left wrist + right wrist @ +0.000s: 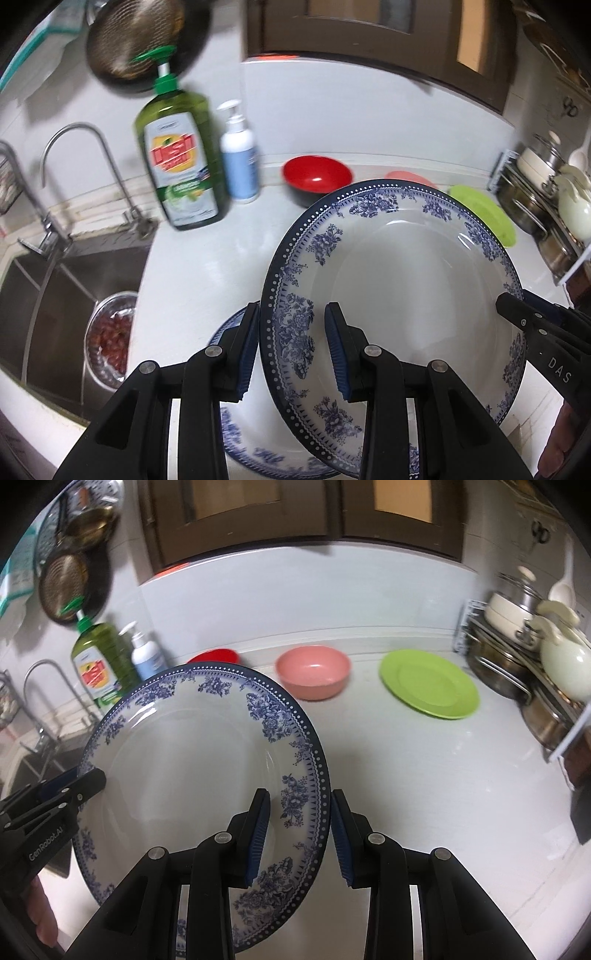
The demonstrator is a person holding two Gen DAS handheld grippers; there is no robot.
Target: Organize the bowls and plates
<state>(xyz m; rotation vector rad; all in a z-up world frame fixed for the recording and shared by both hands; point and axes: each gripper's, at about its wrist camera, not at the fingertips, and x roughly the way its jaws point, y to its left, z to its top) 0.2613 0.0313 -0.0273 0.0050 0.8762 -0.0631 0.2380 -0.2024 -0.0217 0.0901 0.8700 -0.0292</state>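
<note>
A blue-and-white floral plate [406, 288] [192, 760] hangs tilted above the white counter, held from both sides. My left gripper [291, 332] is shut on its left rim, and my right gripper [299, 812] is shut on the opposite rim. Each gripper shows in the other's view, the right gripper [517, 306] and the left gripper [92, 779]. A second blue-and-white plate [236, 435] lies on the counter under the lifted one, mostly hidden. Along the back wall stand a red bowl [316, 177] [218, 654], a pink bowl [314, 672] and a green plate [430, 683] [484, 218].
A steel sink [55, 288] with a faucet [74, 147] and a metal strainer [110, 332] is on the left. A green dish soap bottle [177, 158] and a white pump bottle [238, 155] stand by it. A rack of pots [535, 657] fills the right side.
</note>
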